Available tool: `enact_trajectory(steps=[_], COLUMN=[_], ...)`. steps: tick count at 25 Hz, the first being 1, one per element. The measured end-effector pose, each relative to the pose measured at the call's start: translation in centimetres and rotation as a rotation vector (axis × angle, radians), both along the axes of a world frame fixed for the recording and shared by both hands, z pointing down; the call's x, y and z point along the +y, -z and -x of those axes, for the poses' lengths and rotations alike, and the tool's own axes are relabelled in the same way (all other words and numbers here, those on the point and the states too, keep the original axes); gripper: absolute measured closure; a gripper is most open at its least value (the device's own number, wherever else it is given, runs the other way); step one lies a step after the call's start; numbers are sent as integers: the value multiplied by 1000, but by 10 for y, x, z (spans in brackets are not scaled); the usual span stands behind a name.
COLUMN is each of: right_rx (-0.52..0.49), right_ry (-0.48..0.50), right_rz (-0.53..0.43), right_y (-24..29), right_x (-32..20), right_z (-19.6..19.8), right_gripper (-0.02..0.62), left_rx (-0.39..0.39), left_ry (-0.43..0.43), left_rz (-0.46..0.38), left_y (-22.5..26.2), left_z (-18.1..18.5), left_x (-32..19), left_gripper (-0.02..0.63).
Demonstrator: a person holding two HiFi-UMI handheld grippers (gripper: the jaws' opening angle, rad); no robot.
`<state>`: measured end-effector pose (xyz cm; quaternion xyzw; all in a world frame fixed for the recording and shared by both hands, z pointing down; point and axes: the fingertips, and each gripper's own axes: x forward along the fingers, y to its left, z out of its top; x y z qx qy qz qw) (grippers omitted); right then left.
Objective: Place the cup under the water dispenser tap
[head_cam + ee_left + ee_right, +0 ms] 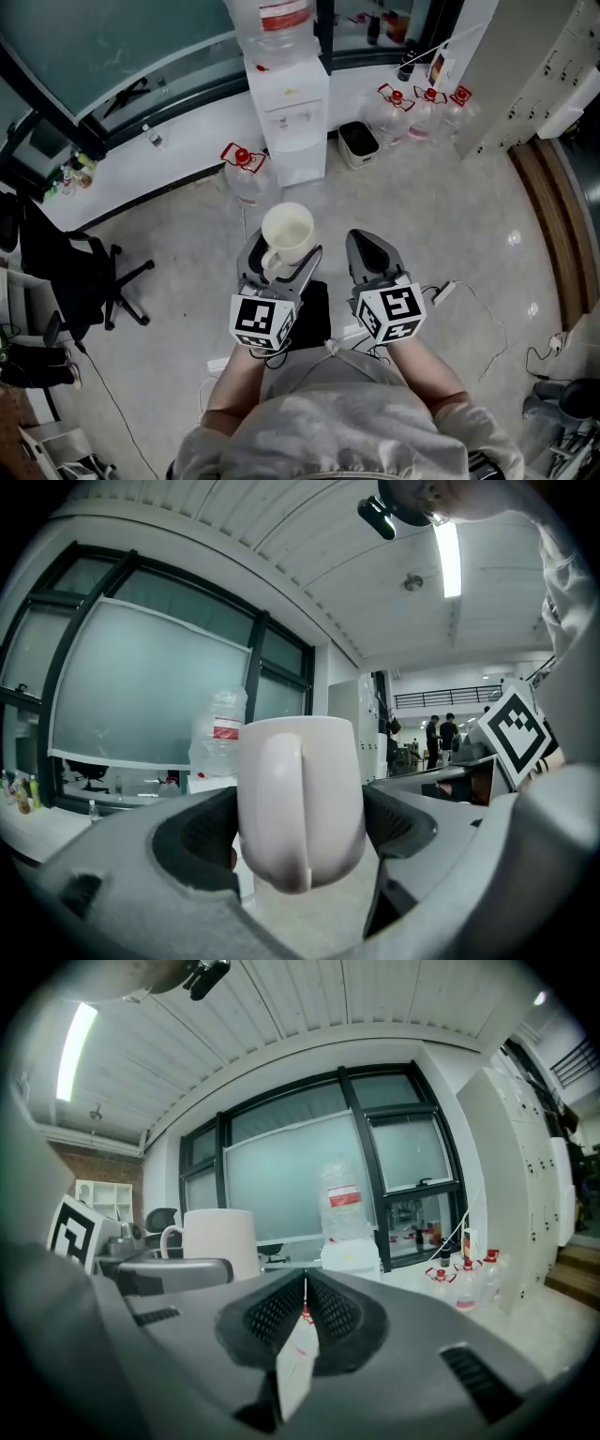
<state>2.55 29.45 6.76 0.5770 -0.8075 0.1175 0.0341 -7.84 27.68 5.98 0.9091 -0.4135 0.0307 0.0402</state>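
Observation:
A white cup [287, 233] with its handle toward me is held upright between the jaws of my left gripper [279, 255], which is shut on it. In the left gripper view the cup [300, 799] fills the middle, handle facing the camera. My right gripper [367, 246] hangs beside it, jaws pressed together with nothing between them. The white water dispenser [289, 111], with a clear bottle on top, stands against the far wall straight ahead, some way beyond both grippers. From the right gripper view I see the cup [220, 1241] at left and the dispenser [350, 1257] past the jaw tips.
Spare water bottles stand on the floor, one left of the dispenser [244, 172] and three to its right [424, 111]. A small bin [357, 143] sits right of the dispenser. A black office chair [80, 272] is at left. A white cable [483, 319] runs over the floor at right.

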Motion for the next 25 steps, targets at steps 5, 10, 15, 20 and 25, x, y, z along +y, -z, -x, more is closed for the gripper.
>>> enact_trajectory(steps=[5,10,15,20,25], right_rx=[20,48,56,59,70], right_ry=[-15,-20,-5,-7,-3], right_rz=[33,76,123,159,225], right_y=[-11,-28,-48,-75,-110], right_x=[-69,-145,-227,-296,-339], right_z=[-3,2,12,14,6], right_gripper=[566,566,566,566,566], left_rx=[16,7,-11,-29,-37], left_ry=[-35,-55,-62,-73,-61], left_rz=[23,37,32,45,108], left_y=[-8,-19,-32,-56,-98], left_z=[-6,-6,2,4,1], left_x=[-72,-153,-233,-294,-331], left_gripper=[175,175,175,175,175])
